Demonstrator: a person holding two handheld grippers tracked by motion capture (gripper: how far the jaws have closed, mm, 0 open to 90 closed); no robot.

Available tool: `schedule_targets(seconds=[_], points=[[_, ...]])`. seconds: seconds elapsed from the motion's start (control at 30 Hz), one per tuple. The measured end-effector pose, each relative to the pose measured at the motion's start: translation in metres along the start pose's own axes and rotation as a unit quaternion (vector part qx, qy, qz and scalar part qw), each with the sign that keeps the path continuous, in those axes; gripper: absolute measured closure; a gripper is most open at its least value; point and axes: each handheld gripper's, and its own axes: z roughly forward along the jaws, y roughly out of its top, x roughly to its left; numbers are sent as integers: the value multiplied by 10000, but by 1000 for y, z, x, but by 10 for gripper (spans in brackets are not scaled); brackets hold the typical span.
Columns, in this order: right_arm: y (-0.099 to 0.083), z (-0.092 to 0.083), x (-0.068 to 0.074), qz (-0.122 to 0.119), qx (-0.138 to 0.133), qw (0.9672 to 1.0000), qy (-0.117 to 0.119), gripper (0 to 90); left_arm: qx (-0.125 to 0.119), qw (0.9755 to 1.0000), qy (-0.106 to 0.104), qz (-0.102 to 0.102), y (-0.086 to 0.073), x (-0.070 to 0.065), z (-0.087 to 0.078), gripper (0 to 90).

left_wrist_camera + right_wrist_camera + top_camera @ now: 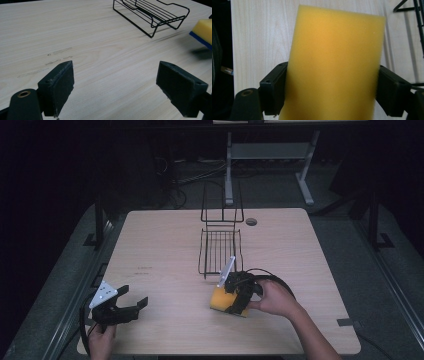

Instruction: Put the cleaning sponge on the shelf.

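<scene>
The yellow sponge (335, 62) with a blue underside sits between the two jaws of the right tool (235, 299), which press on its two long sides, so this tool is clenched on it. In the high view the sponge is at the near right part of the counter (165, 235), just in front of the black wire rack (220, 251); if it rests on the wood or is a little lifted I cannot tell. I judge the step in hand is the pick-up of the sponge, and the rack seems the likely place for it. The next move then calls for a lift and a short carry forward over the rack's front edge. The left tool (127, 306) is released, jaws wide apart, low at the near left corner, well apart from the sponge.
</scene>
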Motion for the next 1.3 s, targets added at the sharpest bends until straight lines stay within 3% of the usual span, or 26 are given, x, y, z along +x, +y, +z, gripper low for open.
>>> schedule_targets(seconds=[0.6,1.3], points=[[19,-5,-18,-141,103,9998,-30,210,-20,10000,11,8,0,2,-2,140],[30,-10,-41,-120,50,9999,-32,210,-29,10000,7,-22,0,3,-2,140]])
